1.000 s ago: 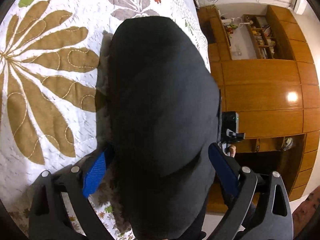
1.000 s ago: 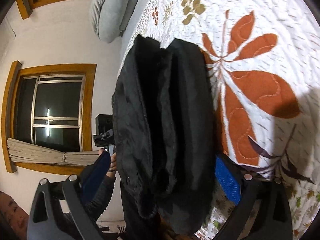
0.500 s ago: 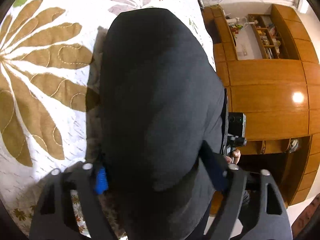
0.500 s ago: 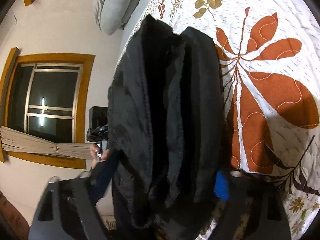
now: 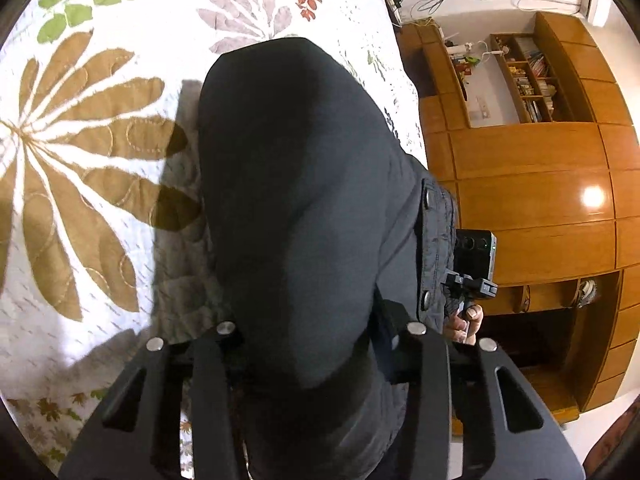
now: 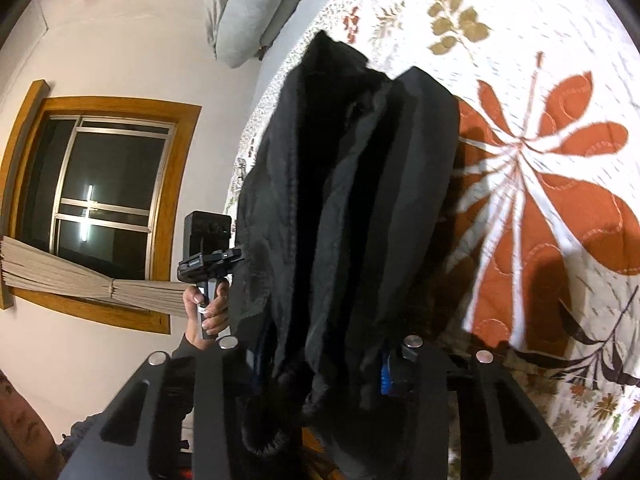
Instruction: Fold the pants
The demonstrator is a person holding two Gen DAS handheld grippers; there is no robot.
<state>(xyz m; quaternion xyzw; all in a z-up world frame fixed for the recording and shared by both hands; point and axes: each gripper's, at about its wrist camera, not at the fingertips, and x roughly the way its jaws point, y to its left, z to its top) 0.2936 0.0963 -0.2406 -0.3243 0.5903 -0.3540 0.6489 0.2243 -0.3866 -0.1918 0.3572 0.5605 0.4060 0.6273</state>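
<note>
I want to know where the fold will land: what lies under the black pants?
Under the pants lies a white quilt with big leaf prints. The part they cover is hidden, so anything beneath the fabric cannot be seen.

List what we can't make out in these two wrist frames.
- Left wrist: left claw pads and contact, buried in the pants.
- Right wrist: right claw, left pad hidden by fabric.
- Both: waistband ends cut off by the bottom edge.
- Bedspread: motion-blurred.

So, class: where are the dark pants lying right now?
The dark pants lie on the floral quilt at the bed's edge, filling the middle of both wrist views, their near end between each gripper's closing fingers.
</note>
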